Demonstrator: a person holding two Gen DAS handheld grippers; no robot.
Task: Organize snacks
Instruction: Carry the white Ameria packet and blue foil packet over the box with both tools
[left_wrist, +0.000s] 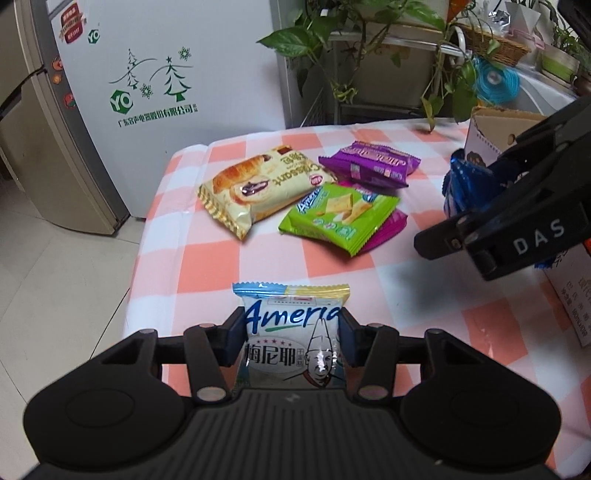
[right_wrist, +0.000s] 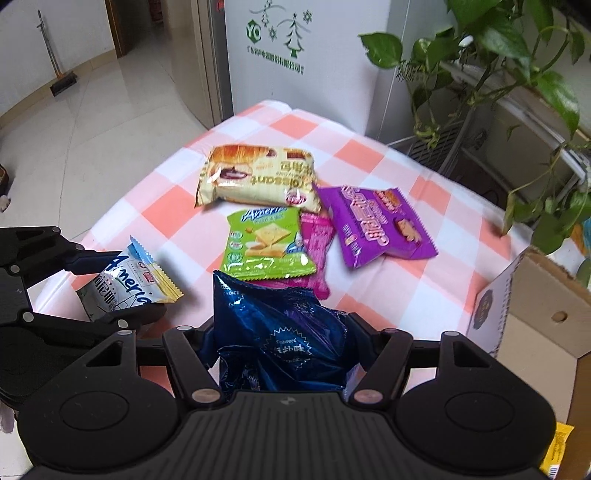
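My left gripper (left_wrist: 290, 338) is shut on a white and blue Ameria cracker packet (left_wrist: 291, 332), held above the checked tablecloth; the same packet (right_wrist: 129, 282) shows at the left of the right wrist view. My right gripper (right_wrist: 280, 347) is shut on a crumpled dark blue seaweed snack bag (right_wrist: 273, 332), which also appears at the right of the left wrist view as the blue bag (left_wrist: 469, 184). On the table lie a cream croissant pack (left_wrist: 266, 184), a green Ameria packet (left_wrist: 340, 216), a purple packet (left_wrist: 373, 164) and a pink packet (right_wrist: 316, 243) partly under the green one.
An open cardboard box (right_wrist: 535, 314) stands at the table's right edge. A white appliance (left_wrist: 147, 74) with green tree print stands behind the table, and leafy plants (right_wrist: 498, 55) hang over the far right corner. Tiled floor (left_wrist: 55, 295) lies to the left.
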